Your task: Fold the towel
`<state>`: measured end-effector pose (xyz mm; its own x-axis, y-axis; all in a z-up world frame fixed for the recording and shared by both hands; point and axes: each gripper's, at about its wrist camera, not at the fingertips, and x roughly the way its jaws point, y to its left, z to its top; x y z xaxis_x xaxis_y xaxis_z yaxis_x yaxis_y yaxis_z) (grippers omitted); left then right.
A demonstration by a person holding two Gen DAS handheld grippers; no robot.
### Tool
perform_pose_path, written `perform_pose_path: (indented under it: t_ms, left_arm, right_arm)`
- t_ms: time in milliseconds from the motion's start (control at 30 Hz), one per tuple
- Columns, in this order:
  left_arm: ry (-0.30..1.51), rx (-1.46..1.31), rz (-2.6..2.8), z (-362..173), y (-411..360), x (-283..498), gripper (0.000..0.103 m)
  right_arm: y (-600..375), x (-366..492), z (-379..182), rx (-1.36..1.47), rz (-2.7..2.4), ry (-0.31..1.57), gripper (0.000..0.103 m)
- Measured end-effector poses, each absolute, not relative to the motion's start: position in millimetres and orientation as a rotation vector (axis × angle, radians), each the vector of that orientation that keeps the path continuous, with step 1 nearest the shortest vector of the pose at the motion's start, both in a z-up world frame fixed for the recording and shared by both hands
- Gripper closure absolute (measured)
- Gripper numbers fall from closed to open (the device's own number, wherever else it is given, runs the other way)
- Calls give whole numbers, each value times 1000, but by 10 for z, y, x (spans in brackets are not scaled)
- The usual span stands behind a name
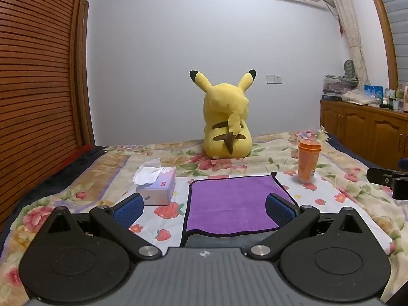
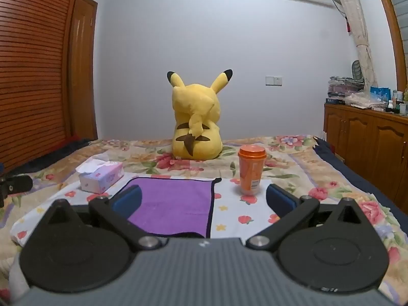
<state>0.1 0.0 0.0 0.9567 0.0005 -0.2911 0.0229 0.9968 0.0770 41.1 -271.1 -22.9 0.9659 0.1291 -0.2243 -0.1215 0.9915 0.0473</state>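
A purple towel [image 1: 229, 204] with a dark border lies flat on a floral bedspread; it also shows in the right wrist view [image 2: 173, 204]. My left gripper [image 1: 204, 206] is open and empty, above the towel's near edge, its blue pads [image 1: 130, 207] spread wide. My right gripper [image 2: 204, 201] is open and empty, over the towel's right edge. The right gripper's body shows at the far right of the left wrist view [image 1: 387, 178]. The left gripper's body shows at the far left of the right wrist view [image 2: 15, 183].
A tissue box [image 1: 158, 186] stands left of the towel. An orange cup [image 1: 308, 160] stands to its right, also in the right wrist view [image 2: 251, 169]. A yellow plush toy [image 1: 225, 119] sits behind. A wooden cabinet [image 1: 364, 130] stands at the right.
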Motion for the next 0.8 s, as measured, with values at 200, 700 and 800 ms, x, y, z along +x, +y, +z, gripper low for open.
perform_pose_path:
  t_ms: [200,700,800]
  left_arm:
    - [293,79,-13,1,-2,3,0]
    - [292,84,-13,2,7,-12,0]
    - [292,85,-13,2,7,-11,0]
  right_arm:
    - [-2737,401,-236,23,125,214,0]
    - [-2753,419,-238,28,125,218,0]
    - [-2753,419,-238,28,124,218,0]
